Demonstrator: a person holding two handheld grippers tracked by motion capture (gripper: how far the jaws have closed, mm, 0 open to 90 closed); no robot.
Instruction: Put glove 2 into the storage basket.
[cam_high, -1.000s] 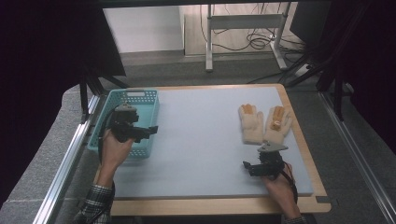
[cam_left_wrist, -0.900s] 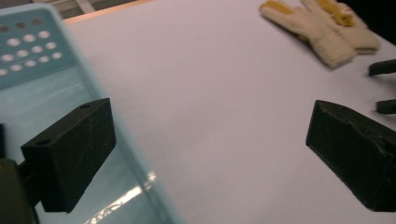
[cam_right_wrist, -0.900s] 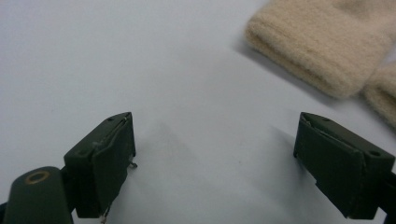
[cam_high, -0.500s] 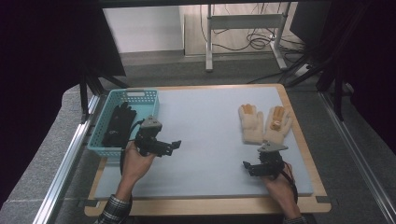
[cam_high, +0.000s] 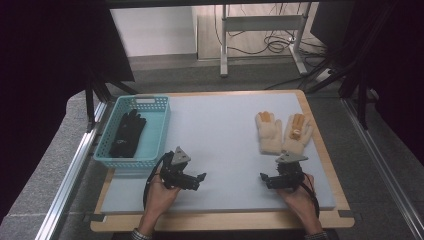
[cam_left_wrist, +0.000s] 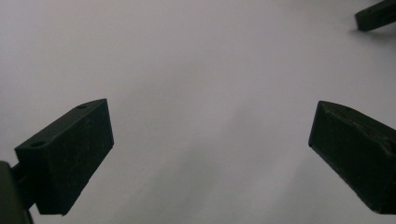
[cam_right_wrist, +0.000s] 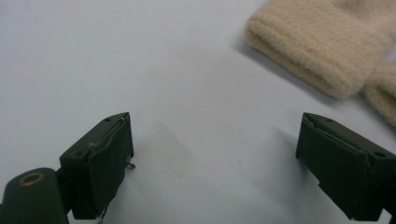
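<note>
One black glove (cam_high: 128, 134) lies in the basket (cam_high: 156, 131); two cream gloves (cam_high: 282, 133) right of it await both gaping, empty grippers (cam_high: 200, 178) (cam_high: 264, 177).

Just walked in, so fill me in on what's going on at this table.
A person is sorting gloves with two handheld grippers. A black glove lies in the basket. Two cream gloves lie on the board's right side. The left gripper and right gripper hover open and empty over the board, the right one just short of the cream gloves.
</note>
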